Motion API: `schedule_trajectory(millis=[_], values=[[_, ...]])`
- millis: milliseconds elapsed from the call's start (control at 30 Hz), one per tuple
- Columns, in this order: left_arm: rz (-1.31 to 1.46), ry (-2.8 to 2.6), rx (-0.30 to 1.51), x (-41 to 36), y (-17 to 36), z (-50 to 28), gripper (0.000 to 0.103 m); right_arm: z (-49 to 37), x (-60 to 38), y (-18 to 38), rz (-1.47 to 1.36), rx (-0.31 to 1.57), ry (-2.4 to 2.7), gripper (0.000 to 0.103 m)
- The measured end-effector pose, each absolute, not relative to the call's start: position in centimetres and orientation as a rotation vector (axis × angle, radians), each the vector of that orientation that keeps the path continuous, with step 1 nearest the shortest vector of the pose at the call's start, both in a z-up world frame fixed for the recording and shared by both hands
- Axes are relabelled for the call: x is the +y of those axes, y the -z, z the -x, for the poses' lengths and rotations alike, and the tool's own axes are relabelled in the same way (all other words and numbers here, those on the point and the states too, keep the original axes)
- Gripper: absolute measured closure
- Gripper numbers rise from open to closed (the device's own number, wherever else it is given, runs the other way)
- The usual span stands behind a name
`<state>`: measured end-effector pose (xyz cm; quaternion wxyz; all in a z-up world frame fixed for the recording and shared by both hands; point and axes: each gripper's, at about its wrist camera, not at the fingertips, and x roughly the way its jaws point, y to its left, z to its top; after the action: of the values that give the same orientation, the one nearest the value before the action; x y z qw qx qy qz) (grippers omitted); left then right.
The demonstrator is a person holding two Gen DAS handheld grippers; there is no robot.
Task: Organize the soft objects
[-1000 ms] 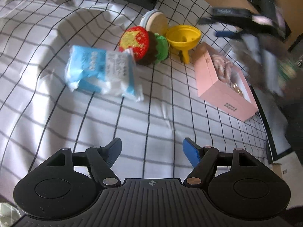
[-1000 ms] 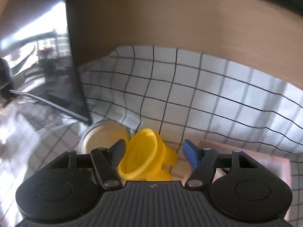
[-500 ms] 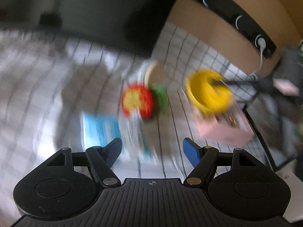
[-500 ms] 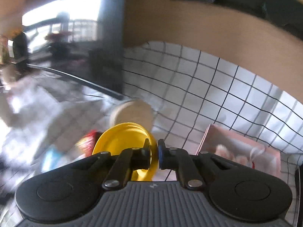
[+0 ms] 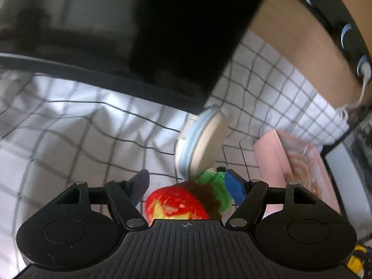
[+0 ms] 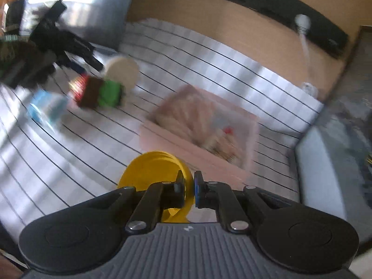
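Altogether one funnel, one burger.

Yellow funnel, pink box.

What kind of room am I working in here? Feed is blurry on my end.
Probably a bedroom or similar home room: the items sit on a soft, wrinkled grid-pattern sheet like a bed cover, backed by a tan panel like a headboard. A crocheted burger toy and pink box lie on it.
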<state>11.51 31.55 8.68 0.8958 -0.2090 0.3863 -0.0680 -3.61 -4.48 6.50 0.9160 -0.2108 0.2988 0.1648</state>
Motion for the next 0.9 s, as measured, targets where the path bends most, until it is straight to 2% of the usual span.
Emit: schedule_trajectory(millis=[67,133,233,267,300,400,467,700,767,900], values=[[0.388,0.163,0.817,30.5,-8.1,-12.0,0.025,3.1,-5.5,-5.3,0.422,0.639,-0.257,0.095],[0.316,0.191,0.834,28.9,-7.8,-11.6,0.025,2.7,-6.7,-4.5,0.374,0.697,-0.223,0.089],[0.169,0.306,0.883,25.7,-7.7,-9.7,0.025,2.8,-7.4,-4.2,0.319,0.701,-0.211,0.064],[0.122,0.377,0.896,24.4,-7.7,-8.7,0.026,3.1,-7.6,-4.3,0.31,0.686,-0.211,0.049],[0.077,0.437,0.902,23.2,-7.7,-7.8,0.026,3.3,-7.7,-4.3,0.307,0.672,-0.213,0.039],[-0.085,0.465,0.889,19.7,-7.5,-5.8,0.029,3.7,-7.5,-4.0,0.32,0.663,-0.224,0.038],[-0.093,0.401,0.88,18.5,-7.3,-5.9,0.029,3.7,-7.5,-3.8,0.311,0.67,-0.235,0.038],[0.476,0.191,0.874,22.6,-7.4,-8.7,0.029,5.3,-7.5,-3.5,0.293,0.657,-0.27,0.038],[0.533,0.138,0.886,22.9,-7.3,-9.8,0.029,5.7,-7.5,-3.3,0.299,0.662,-0.268,0.038],[0.45,0.099,0.951,21.3,-6.7,-12.1,0.026,6.3,-8.3,-3.5,0.298,0.646,-0.242,0.038]])
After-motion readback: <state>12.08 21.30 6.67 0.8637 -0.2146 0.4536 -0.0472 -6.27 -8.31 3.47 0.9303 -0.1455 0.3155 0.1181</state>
